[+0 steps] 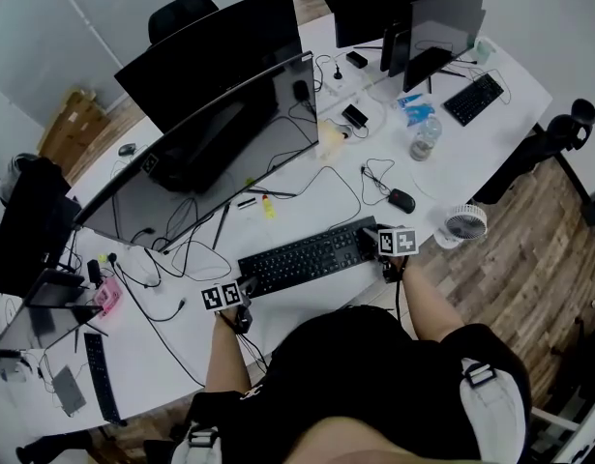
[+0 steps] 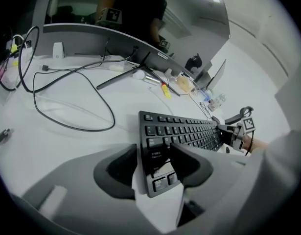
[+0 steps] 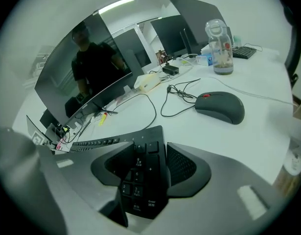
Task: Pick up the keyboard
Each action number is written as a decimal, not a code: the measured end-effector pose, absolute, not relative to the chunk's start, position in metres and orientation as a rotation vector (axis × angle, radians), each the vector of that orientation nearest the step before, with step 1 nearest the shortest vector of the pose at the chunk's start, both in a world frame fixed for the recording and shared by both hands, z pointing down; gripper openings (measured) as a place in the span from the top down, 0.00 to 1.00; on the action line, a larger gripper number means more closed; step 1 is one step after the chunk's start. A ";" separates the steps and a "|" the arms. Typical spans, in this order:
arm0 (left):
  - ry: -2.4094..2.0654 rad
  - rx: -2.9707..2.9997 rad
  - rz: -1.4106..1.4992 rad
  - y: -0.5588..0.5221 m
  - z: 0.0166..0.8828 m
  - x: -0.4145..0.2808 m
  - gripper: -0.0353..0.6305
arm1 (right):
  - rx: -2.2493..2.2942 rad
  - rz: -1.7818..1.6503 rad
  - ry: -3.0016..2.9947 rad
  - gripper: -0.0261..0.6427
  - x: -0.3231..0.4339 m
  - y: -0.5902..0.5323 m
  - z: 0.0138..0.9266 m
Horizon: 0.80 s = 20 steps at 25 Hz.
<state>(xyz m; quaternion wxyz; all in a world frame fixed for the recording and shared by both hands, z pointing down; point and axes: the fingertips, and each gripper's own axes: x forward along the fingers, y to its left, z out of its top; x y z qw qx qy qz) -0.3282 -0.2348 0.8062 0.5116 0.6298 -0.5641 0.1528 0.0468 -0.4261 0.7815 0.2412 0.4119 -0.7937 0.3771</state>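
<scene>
Left tongs (image 2: 155,163) and right tongs (image 3: 149,166) gape over the two ends of the keyboard (image 1: 307,256); nothing is gripped yet.

Each pair stands spread wide with an end of the keyboard between its jaws, left tongs at the left end and right tongs at the right, and the pads do not look to be pressing. Taking both ends probably lets the long board rise level rather than tip. It lies flat on the tabletop (image 1: 490,133), near the person, before the monitor (image 1: 210,153), with the mouse (image 1: 401,200) just beyond its right end. Both forearms (image 1: 428,303) reach out from the body, spread apart, tools tilted down toward the tabletop.
</scene>
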 end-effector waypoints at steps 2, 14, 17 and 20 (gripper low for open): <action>-1.343 1.485 0.347 -0.237 0.807 -0.328 0.60 | 1.107 1.055 -2.163 0.68 0.047 -0.428 0.781; -1.520 1.740 0.178 -0.268 0.692 -0.343 0.63 | 1.128 0.867 -2.425 0.70 0.032 -0.459 0.665; -1.612 1.839 0.149 -0.279 0.640 -0.353 0.63 | 1.146 0.783 -2.533 0.70 0.025 -0.469 0.615; -1.708 1.940 0.105 -0.287 0.584 -0.361 0.63 | 1.153 0.683 -2.664 0.70 0.016 -0.476 0.560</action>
